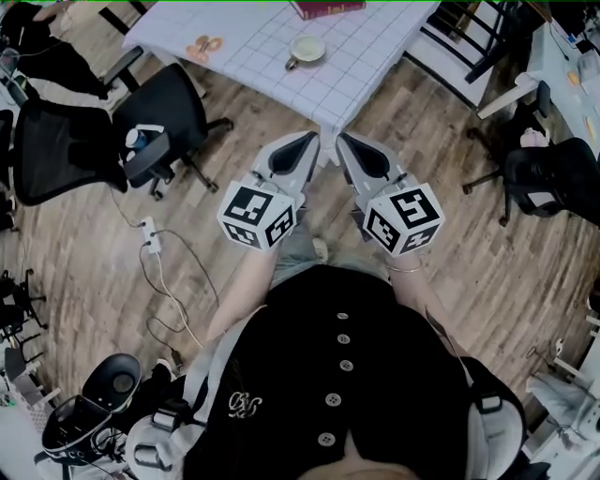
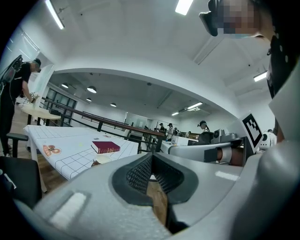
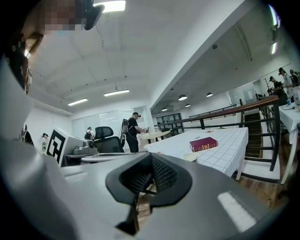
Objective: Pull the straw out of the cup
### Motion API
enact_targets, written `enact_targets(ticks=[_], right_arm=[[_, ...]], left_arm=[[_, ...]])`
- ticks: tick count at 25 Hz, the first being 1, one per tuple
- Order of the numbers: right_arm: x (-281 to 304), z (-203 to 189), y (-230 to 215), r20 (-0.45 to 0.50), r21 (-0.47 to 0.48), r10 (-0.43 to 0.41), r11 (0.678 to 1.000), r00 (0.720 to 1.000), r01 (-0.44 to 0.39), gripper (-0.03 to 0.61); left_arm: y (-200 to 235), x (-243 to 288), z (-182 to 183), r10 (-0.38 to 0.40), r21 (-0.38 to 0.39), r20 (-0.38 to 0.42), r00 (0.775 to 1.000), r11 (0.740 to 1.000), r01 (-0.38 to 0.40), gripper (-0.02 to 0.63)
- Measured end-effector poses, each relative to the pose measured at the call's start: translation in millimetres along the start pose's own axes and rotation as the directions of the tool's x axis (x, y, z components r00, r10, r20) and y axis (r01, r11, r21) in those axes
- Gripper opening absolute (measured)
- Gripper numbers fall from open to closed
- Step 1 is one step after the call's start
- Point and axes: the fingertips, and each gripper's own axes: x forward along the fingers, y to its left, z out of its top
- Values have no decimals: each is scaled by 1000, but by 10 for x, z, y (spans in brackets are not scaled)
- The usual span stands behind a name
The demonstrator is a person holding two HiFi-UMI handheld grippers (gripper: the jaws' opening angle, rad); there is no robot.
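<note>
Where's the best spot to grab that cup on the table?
Probably the cup round its sides, coming level from the near corner of the table: it stands upright there, round and low, with nothing close beside it.

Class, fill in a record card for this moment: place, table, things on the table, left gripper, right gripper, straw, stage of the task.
place: open office, wooden floor, black chair beside the table
table: white checked cloth, ahead of both grippers
on the table: cup, red book, orange items near one edge
left gripper: shut, empty, short of the table
right gripper: shut, empty, beside the left one
straw: too small to make out
stage: cup not yet reached
</note>
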Motion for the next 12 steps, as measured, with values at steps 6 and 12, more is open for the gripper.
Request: enact_targets(ticks=[6, 12], right_arm=[[320, 26, -155, 1, -6, -19, 1000, 1000, 19, -2], [834, 209, -366, 4, -21, -15, 1000, 1000, 15, -2]], left_arm=[[297, 194, 97, -11, 16, 16, 1000, 1000, 10, 0], [714, 476, 290, -37, 7, 28, 999, 999, 37, 0]])
